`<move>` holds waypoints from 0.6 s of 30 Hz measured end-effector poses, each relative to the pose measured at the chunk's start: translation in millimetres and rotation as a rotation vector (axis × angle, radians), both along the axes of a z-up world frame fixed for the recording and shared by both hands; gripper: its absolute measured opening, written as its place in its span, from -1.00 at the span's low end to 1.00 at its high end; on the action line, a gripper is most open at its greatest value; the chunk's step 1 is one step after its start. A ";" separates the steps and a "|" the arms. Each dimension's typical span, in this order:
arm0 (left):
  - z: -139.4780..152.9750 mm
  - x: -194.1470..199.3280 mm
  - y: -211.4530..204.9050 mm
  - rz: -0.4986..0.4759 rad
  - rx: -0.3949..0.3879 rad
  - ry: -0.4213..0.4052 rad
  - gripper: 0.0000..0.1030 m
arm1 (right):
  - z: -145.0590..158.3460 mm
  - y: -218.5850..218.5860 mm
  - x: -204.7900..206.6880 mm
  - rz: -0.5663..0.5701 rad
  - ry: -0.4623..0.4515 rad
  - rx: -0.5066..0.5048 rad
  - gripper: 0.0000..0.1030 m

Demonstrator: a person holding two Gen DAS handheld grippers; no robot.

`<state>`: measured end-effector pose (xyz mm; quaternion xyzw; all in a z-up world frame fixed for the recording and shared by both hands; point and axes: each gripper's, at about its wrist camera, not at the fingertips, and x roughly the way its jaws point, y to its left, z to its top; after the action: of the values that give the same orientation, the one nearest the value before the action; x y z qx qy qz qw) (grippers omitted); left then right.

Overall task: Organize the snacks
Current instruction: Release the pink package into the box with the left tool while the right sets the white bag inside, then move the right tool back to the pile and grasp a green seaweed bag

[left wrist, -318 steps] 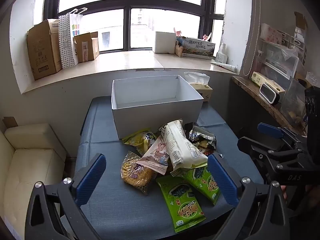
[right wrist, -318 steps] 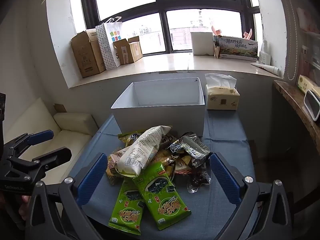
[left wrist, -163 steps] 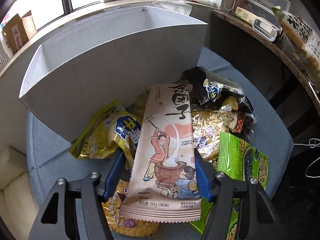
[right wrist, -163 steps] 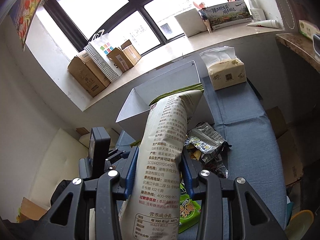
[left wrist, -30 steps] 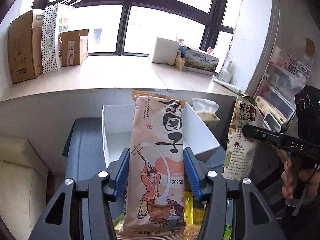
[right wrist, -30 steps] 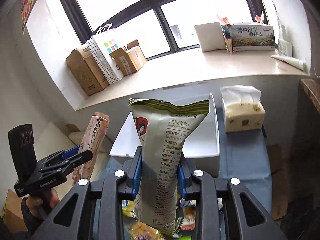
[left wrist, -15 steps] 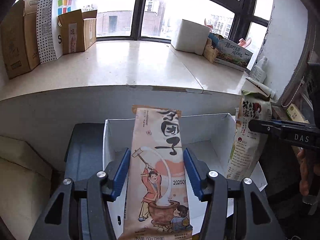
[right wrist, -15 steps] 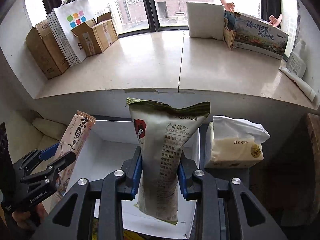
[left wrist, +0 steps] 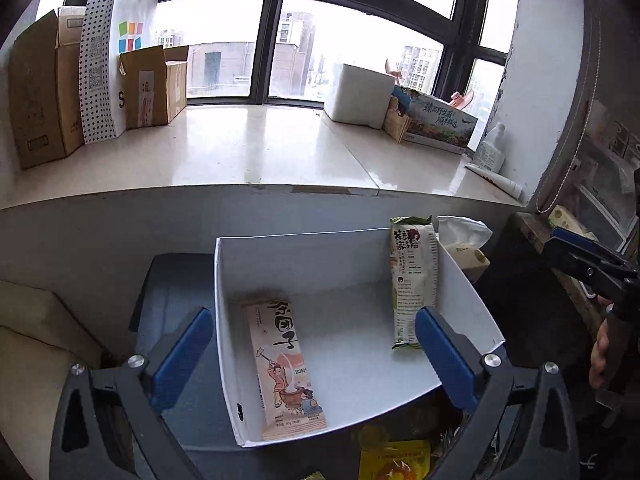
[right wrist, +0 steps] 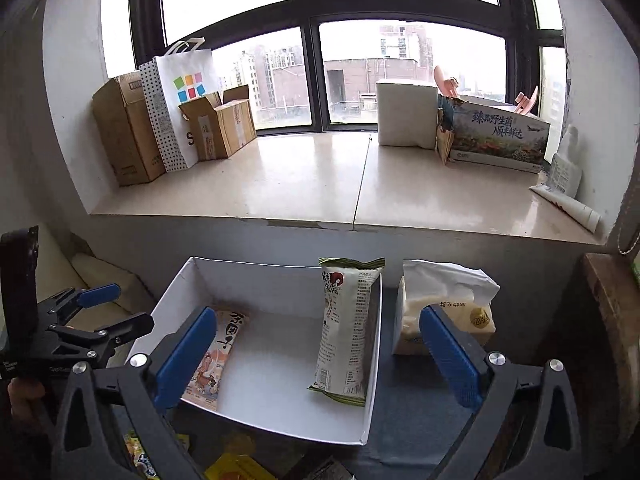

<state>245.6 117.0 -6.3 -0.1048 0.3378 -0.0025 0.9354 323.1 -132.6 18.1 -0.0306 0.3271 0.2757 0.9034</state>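
We see the left gripper (left wrist: 314, 354) with its jaws opening wide above the white box (left wrist: 224, 320); nothing lies between the blue pads (left wrist: 182, 354). The right gripper (right wrist: 316, 354) likewise has its jaws opening, and nothing is pinched there either. Directly ahead of the left gripper, the pink packet (left wrist: 286, 364) lies flat on the box floor along the left wall. The green-and-white packet (right wrist: 346, 328) stands tilted against the right wall of the box, its top edge above the rim. Beyond that wall sits the tissue pack (right wrist: 444, 312) on the blue tabletop (right wrist: 404, 408). At the near edge, the remaining snacks (left wrist: 394, 460) lie still unsorted outside the box.

We judge the leaning packet the main risk: it may slide down or topple over the rim if a gripper brushes it on withdrawal. The light box may also shift if a finger catches its near wall.
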 end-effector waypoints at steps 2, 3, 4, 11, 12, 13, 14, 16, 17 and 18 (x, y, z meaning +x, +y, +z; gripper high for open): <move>10.2 -27.4 -6.8 -0.014 0.001 -0.047 1.00 | 5.7 -16.0 -25.5 0.023 -0.011 0.069 1.00; 14.3 -42.1 -11.9 -0.027 0.015 -0.068 1.00 | 7.6 -23.7 -39.2 0.038 -0.026 0.092 1.00; 17.1 -56.5 -17.1 -0.032 0.034 -0.081 1.00 | 8.3 -30.9 -53.7 0.048 -0.039 0.100 1.00; 11.0 -149.4 -52.7 -0.128 0.118 -0.141 1.00 | -14.9 -77.6 -162.1 0.077 -0.083 0.108 1.00; 6.4 -161.1 -57.4 -0.138 0.117 -0.139 1.00 | -24.3 -80.6 -174.8 0.089 -0.057 0.086 1.00; 0.8 -171.2 -63.3 -0.142 0.131 -0.122 1.00 | -35.0 -82.5 -186.2 0.099 -0.024 0.057 1.00; -5.9 -179.9 -67.8 -0.131 0.138 -0.100 1.00 | -46.2 -83.1 -195.7 0.103 0.007 0.032 1.00; -21.7 -192.7 -73.2 -0.110 0.130 -0.039 1.00 | -73.4 -82.5 -211.6 0.090 0.064 -0.065 1.00; -29.2 -200.2 -74.8 -0.097 0.114 -0.027 1.00 | -87.2 -81.6 -219.3 0.086 0.085 -0.108 1.00; -36.0 -206.9 -76.6 -0.096 0.097 -0.019 1.00 | -100.2 -79.8 -224.9 0.096 0.111 -0.140 1.00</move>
<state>38.7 40.4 -42.3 -0.0429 0.3334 -0.0318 0.9413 98.1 -212.4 -82.1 -0.0938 0.3933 0.2964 0.8652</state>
